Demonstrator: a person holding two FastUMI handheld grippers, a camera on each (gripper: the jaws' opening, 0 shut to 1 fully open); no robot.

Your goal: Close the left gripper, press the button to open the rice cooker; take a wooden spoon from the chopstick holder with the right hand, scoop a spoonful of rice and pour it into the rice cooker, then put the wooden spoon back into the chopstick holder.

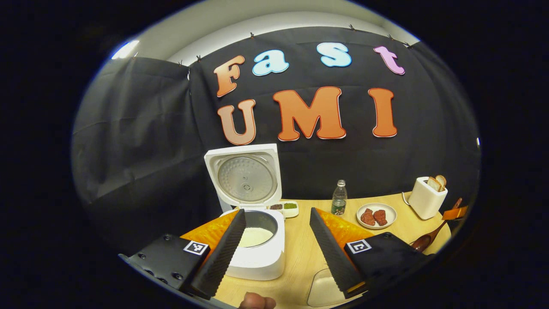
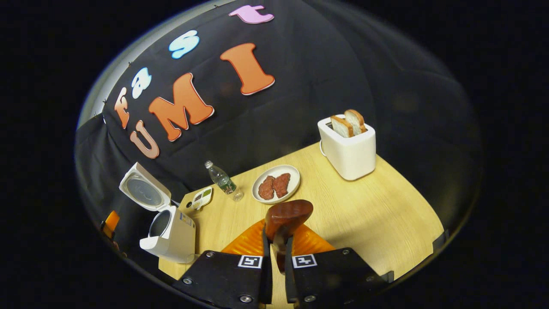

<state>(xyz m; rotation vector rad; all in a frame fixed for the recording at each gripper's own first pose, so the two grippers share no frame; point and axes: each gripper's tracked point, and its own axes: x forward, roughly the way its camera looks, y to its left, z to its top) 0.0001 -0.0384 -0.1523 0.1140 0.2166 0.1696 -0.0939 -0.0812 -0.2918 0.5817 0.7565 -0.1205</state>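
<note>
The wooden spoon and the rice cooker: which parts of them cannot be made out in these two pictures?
- Wooden spoon, right gripper view: the handle is hidden between the shut jaws; the bowl's inner face cannot be read.
- Wooden spoon, left gripper view: the right gripper covers its top.
- Rice cooker, left gripper view: a finger covers its left side.
- Rice cooker, right gripper view: the pot's contents are too small.

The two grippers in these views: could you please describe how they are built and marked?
The left gripper has two long wedge-shaped fingers with ribbed inner faces, on black housings with screws. Each housing carries a small square black-and-white marker, with ribbed orange parts behind. The right gripper has the same black screwed housings, paired square markers and an orange ribbed part.
</note>
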